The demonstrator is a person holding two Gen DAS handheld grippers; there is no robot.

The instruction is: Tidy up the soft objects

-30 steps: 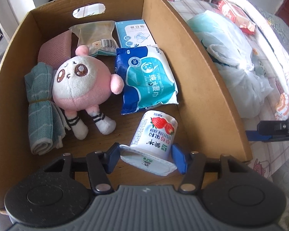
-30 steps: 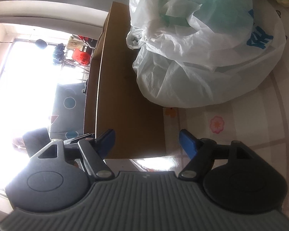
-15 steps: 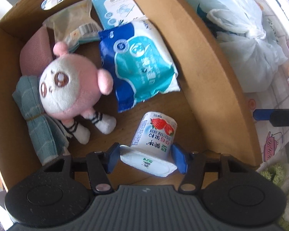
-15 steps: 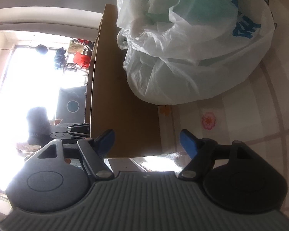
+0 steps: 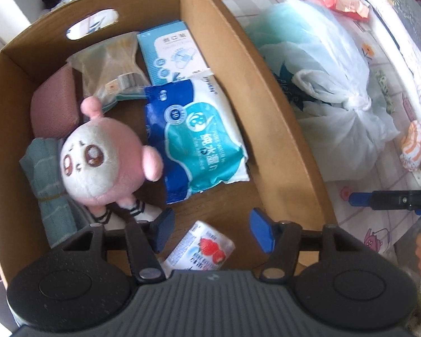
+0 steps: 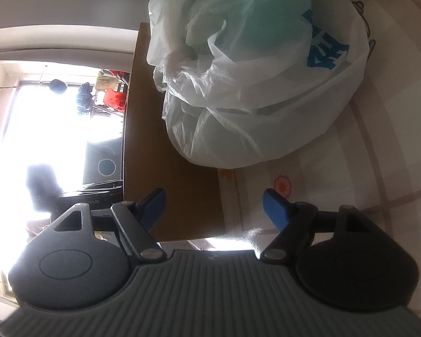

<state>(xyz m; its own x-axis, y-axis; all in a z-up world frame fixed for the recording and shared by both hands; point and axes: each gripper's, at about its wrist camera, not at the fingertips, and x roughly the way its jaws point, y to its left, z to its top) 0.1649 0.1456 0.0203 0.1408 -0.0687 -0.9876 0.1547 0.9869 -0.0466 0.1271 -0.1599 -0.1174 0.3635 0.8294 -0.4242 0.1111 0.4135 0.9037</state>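
Corrugated cardboard box (image 5: pixel 280 129) holds a fuzzy round plush (image 5: pixel 98 165). Left gripper (image 5: pixel 210 231), previously clamping the strawberry carton (image 5: pixel 202 250), now gapes wide, carton released. Right gripper (image 6: pixel 213 206) gapes empty.

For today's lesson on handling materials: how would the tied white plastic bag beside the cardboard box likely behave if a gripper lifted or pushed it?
The plastic bag is thin and crumpled, so it would probably sag and change shape rather than lift stiffly. Its film looks smooth and glossy, so the fingers may slip unless they pinch the knot. It bulges with a soft-looking teal bundle, so it seems light for its size.
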